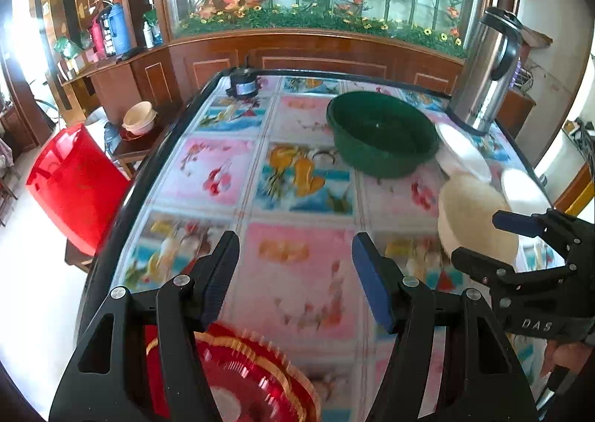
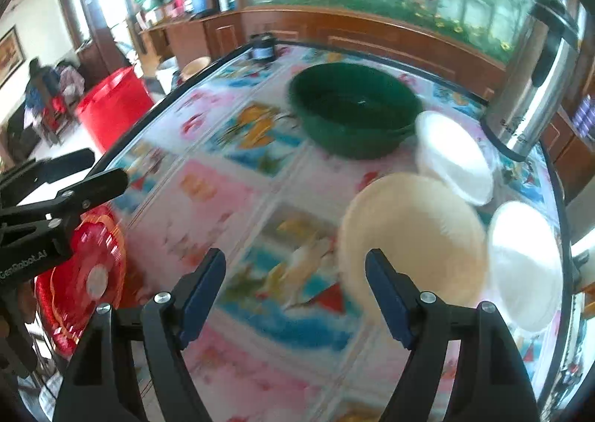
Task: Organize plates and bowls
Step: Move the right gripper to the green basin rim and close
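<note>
A: Nearest you, under your left gripper (image 1: 295, 266), is the red plate (image 1: 241, 377) with the gold scalloped rim, at the near edge of the surface (image 1: 297, 266). Jaws spread, nothing between them. It looks like thin, glossy plastic: light, a bit flexy, slippery. Take it at the rim, one finger under, one over.

B: And the right side?

A: Your right gripper (image 2: 295, 280) is also spread and empty, over the surface just beside the cream bowl (image 2: 412, 236). The bowl seems upside down, though blur makes that uncertain. If so, the dome gives you no bite; pinch its lower edge and expect it to slide on the glossy tablecloth.

B: The white ones?

A: White bowl (image 2: 524, 266) just right of the cream one, near the surface's right edge. White plate (image 2: 453, 158) behind, leaning by the green basin (image 2: 353, 109). They could be ceramic or plastic, I can't tell. Treat them as fragile: rim grip, set down gently.

B: Farther back?

A: Steel flask (image 2: 535, 87) at the far right. Keep clear of it.
</note>
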A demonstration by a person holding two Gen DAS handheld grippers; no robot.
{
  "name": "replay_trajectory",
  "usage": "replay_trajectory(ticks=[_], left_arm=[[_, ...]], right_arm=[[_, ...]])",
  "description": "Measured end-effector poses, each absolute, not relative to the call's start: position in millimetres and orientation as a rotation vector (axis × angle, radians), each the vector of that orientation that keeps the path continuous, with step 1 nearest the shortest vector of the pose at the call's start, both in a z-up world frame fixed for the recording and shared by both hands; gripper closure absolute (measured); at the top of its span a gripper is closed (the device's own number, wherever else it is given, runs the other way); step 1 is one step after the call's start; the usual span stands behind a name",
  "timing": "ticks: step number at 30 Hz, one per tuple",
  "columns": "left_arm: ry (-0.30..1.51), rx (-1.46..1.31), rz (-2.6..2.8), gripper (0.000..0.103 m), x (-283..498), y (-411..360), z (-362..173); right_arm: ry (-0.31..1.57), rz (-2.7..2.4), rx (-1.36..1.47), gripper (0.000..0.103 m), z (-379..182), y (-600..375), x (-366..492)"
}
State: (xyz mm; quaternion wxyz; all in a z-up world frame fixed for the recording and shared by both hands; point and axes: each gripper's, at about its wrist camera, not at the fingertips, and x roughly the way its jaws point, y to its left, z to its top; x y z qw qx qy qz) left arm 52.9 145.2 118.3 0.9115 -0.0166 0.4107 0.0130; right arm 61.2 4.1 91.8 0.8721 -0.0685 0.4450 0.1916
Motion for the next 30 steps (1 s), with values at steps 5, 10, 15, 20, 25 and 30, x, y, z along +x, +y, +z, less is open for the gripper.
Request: replay_trajectory(ticks=[5,10,15,20,25,30], left_arm=[[0.86,-0.019,0.028,0.039,98.6,131.3,121.3],[0.897,-0.039,0.026,0.039,146.2,118.6,113.5],[0.928,-0.056,0.033,0.039,176.8,110.6,99.0],[0.945,-0.113,0.035,0.039,199.6,108.6,87.5],[0.959,-0.139,0.037,0.039,217.2,104.7,80.4],[0.962,-0.139,0.037,0.039,229.7,98.0,75.4]], right_arm=[[0.931,0.382,-0.097,0.025,97.5,-18.9,108.2],[0.934,0.362,-0.108,0.025,101.1,-29.6,148.1],[0.94,0.373,-0.103,0.025,97.3,-33.2,181.9],[0.946,0.381,-0.122,0.025,92.4,-30.4,210.4],[0.939,0.391,-0.125,0.025,87.4,-28.1,229.0],[0.952,0.39,-0.129,0.025,80.9,-28.6,246.6]])
